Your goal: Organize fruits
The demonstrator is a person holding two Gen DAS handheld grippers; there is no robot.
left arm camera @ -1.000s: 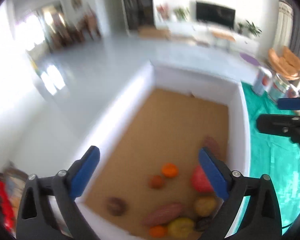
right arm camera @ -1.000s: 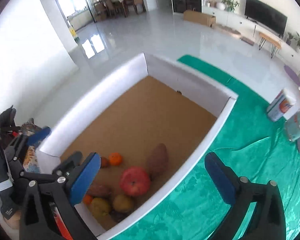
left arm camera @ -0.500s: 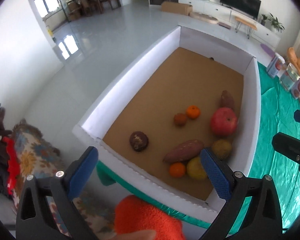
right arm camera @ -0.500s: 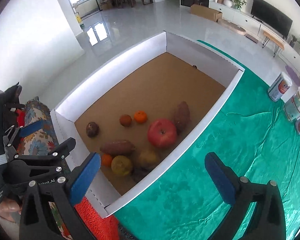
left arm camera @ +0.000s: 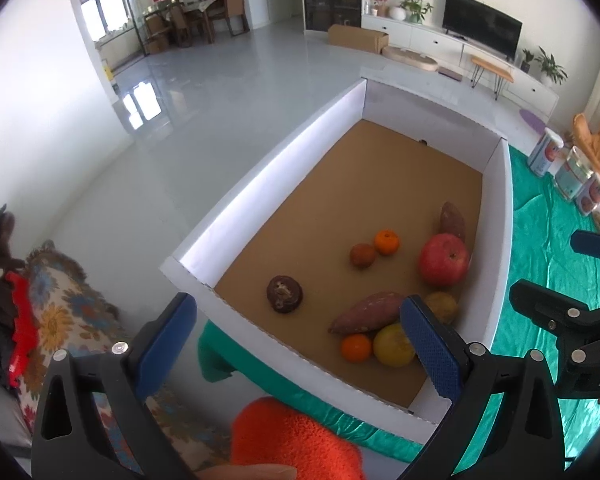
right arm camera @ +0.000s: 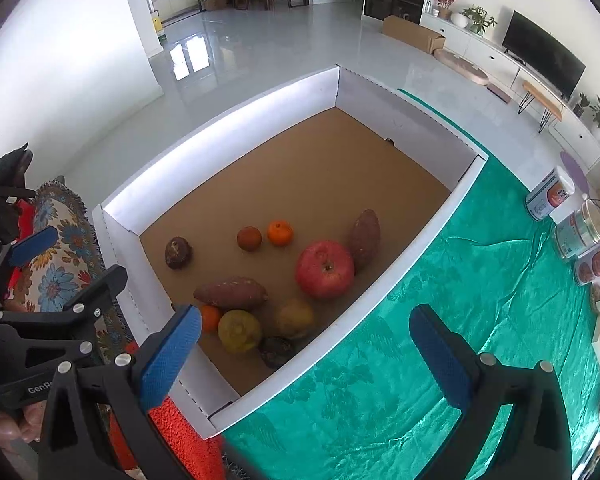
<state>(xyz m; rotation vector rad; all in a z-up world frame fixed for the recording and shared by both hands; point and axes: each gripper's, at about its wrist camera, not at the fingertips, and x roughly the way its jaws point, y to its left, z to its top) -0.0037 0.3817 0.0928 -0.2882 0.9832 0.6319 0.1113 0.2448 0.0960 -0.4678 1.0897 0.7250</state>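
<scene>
A white box with a brown floor holds several fruits near its front end. A red apple lies by two sweet potatoes, two small oranges, a yellow fruit, a brownish pear and a dark brown fruit. My left gripper is open and empty above the box's front edge. My right gripper is open and empty above the box's front right corner.
A green cloth covers the table right of the box. Cans and jars stand at the far right. A floral cushion and an orange fuzzy item lie in front of the box.
Both grippers have pulled back and risen from the box. More of the box and its front edge now show. Both stay open and empty.
</scene>
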